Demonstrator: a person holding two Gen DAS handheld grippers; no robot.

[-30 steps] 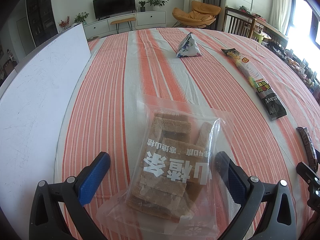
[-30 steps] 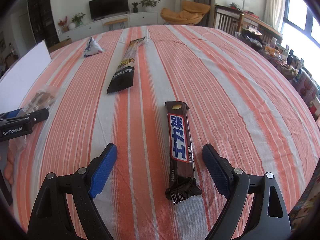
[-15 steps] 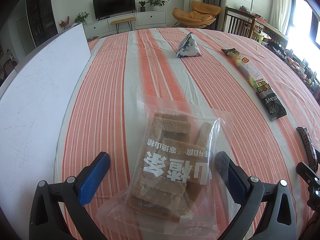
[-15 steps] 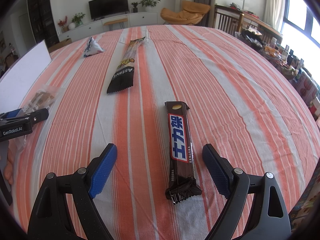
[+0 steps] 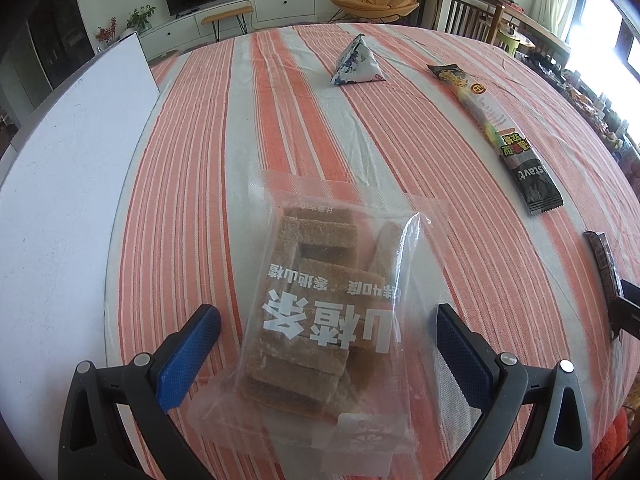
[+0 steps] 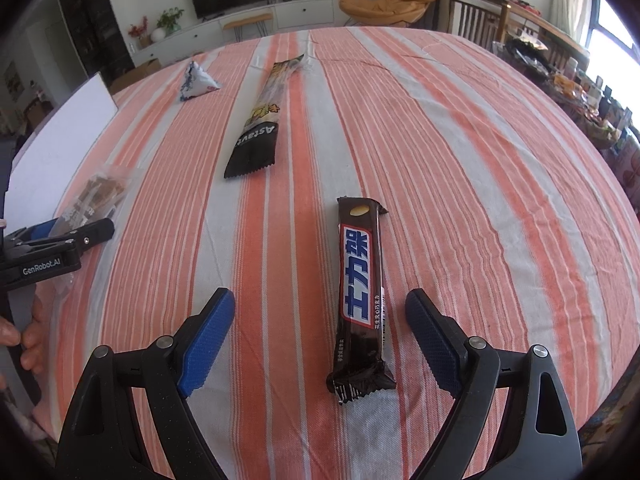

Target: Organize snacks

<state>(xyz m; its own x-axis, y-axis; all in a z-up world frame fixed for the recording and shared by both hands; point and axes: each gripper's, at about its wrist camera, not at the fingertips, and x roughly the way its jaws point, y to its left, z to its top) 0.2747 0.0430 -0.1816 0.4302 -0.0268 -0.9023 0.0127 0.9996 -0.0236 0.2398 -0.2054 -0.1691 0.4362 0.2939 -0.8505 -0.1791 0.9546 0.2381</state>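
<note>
Item: snack table, striped cloth (image 6: 440, 160).

Progress: judged near the start. All four snacks lie apart on the cloth; none is grouped or gripped. The white board (image 5: 60, 200) at 9 o'clock of the left view is bare, and may be the collecting spot, though that is a guess.

Snacks:
- Clear bag (image 5: 328, 312) of brown bars, flat, between the fingers of the left gripper (image 5: 328, 344). Jaws wide apart; neither pad touches the bag.
- Chocolate bar (image 6: 360, 292), lengthwise between the fingers of the right gripper (image 6: 320, 336), nearer the right finger. Jaws wide apart, no contact.
- Long stick pack (image 6: 260, 120), at 11 o'clock of the right view, well apart from the bar.
- Triangle pack (image 5: 357, 62), at 12 o'clock of the left view, far side of the cloth.

Left to do: grasp and place all four.

Edges and room:
- Cloth open and uncluttered at 12 to 2 o'clock of the right view.
- Table edge drops away at 3 to 5 o'clock of the right view; the chocolate bar's near end sits close to the front edge.
- Board edge runs just beside the clear bag at 9 o'clock, leaving a narrow strip of cloth for the left finger.
- The two grippers stand near one another; a hand (image 6: 24, 340) shows at 8 o'clock of the right view.
</note>
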